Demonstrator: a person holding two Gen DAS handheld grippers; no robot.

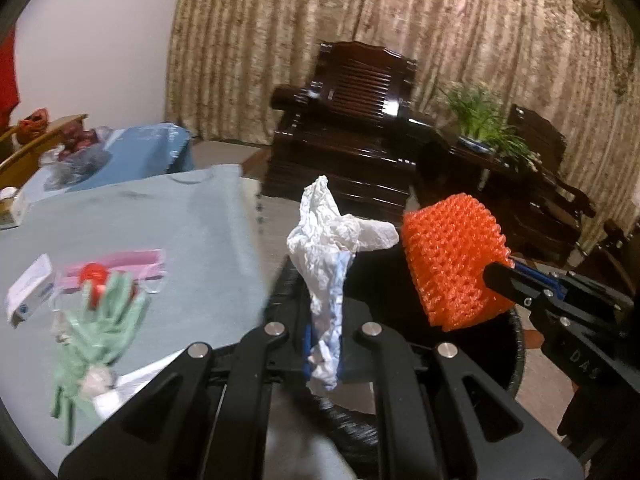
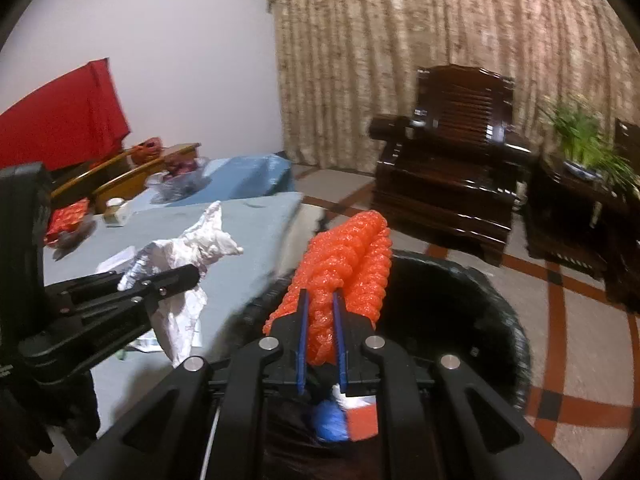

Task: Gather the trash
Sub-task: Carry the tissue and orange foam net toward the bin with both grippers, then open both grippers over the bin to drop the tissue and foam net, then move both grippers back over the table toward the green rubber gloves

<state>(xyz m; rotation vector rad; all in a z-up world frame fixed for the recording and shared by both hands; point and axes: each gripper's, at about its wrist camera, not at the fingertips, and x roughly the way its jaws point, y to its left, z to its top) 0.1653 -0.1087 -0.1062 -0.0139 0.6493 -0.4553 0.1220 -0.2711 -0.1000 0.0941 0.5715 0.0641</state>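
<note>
**Both grippers carrying trash to the bin**

In the left wrist view, the left gripper (image 1: 324, 344) is pinching crumpled white paper (image 1: 332, 240) at centre frame. To its right, the right gripper (image 1: 520, 280) is clamping orange foam netting (image 1: 452, 260). The black bin (image 2: 460, 300) is lying below and just ahead of both loads, the right one nearer its opening.

Dark wooden armchair (image 1: 356, 120) before beige patterned curtain (image 1: 440, 20). Potted green plant (image 1: 484, 124) on dark side table (image 2: 568, 208) beside armchair. Red cloth (image 2: 60, 116) against white wall (image 2: 168, 40). Tiled floor (image 2: 580, 320) with red-brown bands.
</note>
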